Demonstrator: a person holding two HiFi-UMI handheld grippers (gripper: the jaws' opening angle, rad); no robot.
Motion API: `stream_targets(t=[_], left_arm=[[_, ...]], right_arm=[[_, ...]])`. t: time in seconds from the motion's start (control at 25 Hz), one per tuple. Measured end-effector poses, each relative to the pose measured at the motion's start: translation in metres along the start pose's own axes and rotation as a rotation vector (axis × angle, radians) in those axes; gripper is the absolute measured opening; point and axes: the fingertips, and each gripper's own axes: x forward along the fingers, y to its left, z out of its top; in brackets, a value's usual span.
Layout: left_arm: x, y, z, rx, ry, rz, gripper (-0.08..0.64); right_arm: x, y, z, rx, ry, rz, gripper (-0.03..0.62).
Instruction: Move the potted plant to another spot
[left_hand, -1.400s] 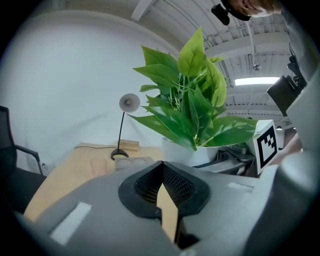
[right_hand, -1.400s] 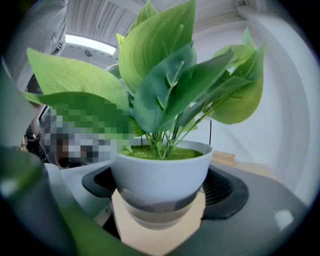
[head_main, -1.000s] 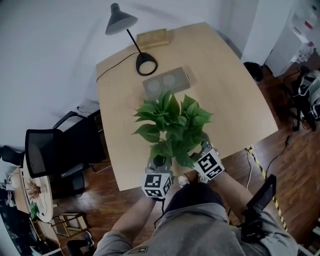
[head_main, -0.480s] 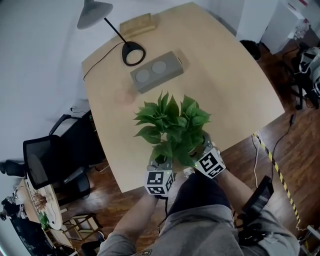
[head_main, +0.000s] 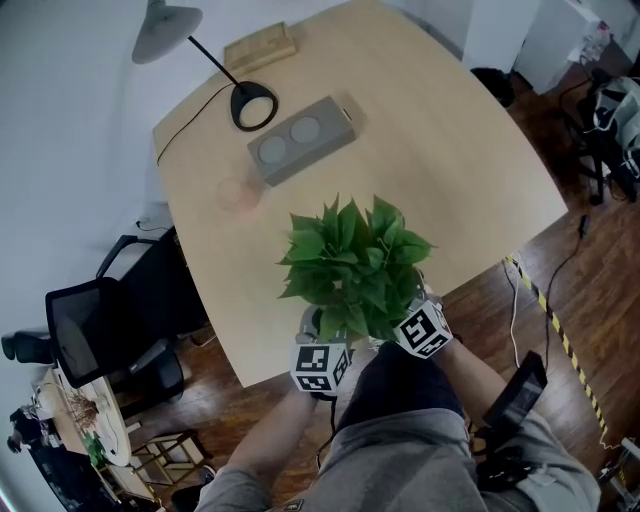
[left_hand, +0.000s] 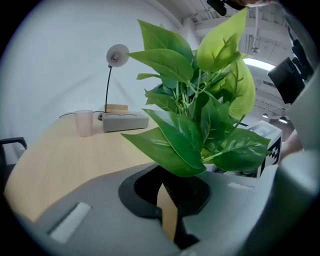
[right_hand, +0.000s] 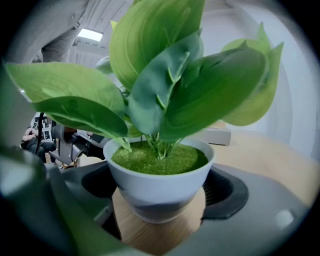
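At the near edge of the pale wooden worktop (head_main: 450, 150), close to me, is the potted plant (head_main: 355, 265). My right hand-held gripper (right_hand: 159, 197) is clamped on its white pot (right_hand: 160, 175). My left hand-held gripper (left_hand: 169, 215), just beside it, has its jaws almost together and holds nothing.

The left forearm (head_main: 272, 442) and right forearm (head_main: 482, 372) reach forward, their grippers close together. The right gripper (right_hand: 161, 196) has its jaws pressed against both sides of the potted plant (right_hand: 159, 170). The left gripper (left_hand: 168, 201) has its jaws almost together, with nothing in the thin slit between them.
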Motion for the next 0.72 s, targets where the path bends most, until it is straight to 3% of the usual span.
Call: stream_targets(t=[0.72], left_arm=[[-0.004, 0.002, -0.015, 0.052, 0.055, 0.025, -0.006]], right_arm=[[-0.007, 0.000, -0.020, -0.114, 0.037, -0.032, 0.526]])
